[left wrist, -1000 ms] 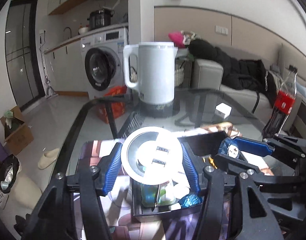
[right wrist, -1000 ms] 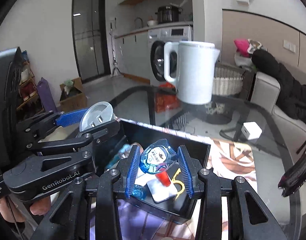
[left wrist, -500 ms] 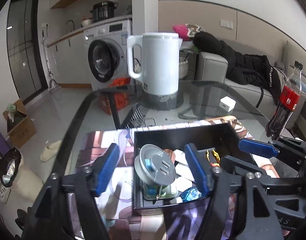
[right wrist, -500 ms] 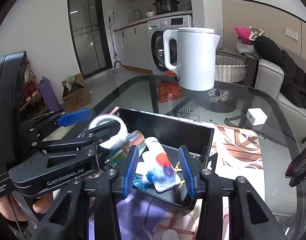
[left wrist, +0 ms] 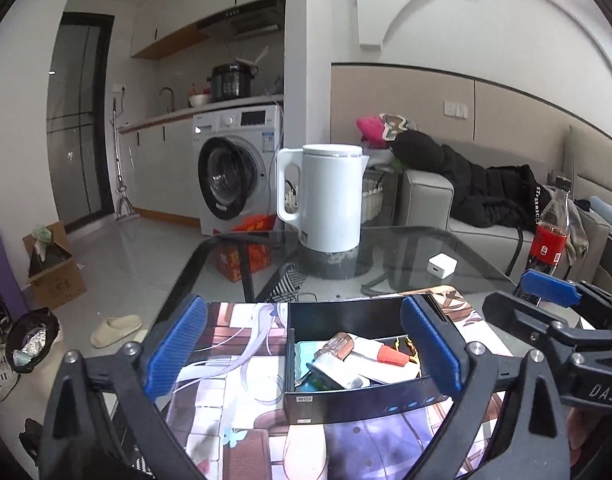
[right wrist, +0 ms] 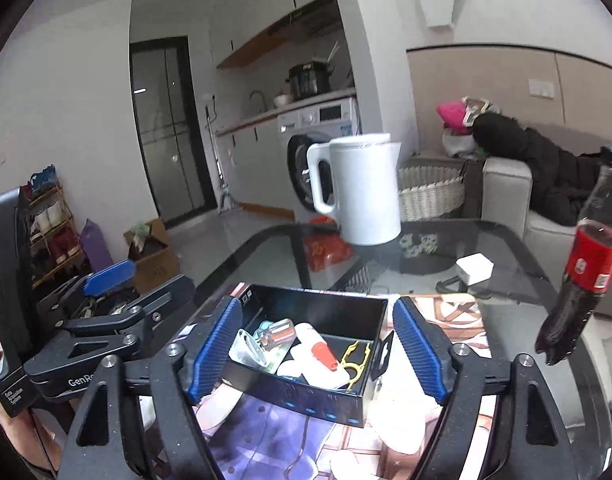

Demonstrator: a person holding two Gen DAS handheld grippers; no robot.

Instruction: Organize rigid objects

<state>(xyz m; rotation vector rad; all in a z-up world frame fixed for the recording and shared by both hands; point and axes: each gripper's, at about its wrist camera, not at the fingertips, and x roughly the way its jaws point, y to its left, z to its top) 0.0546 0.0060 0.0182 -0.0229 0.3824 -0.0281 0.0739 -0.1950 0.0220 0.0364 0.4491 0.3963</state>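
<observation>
Left tongs [left wrist: 304,354] and right tongs [right wrist: 315,354], both spread wide and empty, flank the black box [right wrist: 325,400]. Ahead of them (on the glass bench [left wrist: 405,248]) stands a white kettle [left wrist: 329,196].

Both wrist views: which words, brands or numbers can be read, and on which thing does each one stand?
"GenRo", cut off: on the left gripper body, right wrist view.
"Data Acquisition System": on the same gripper's handle.
"DAS": on the right gripper body, left wrist view.
"STPARICC", uncertain: on the black jacket.
Too small or blurred: cola bottle label, washing machine panel, black box stickers, cardboard box print.
</observation>
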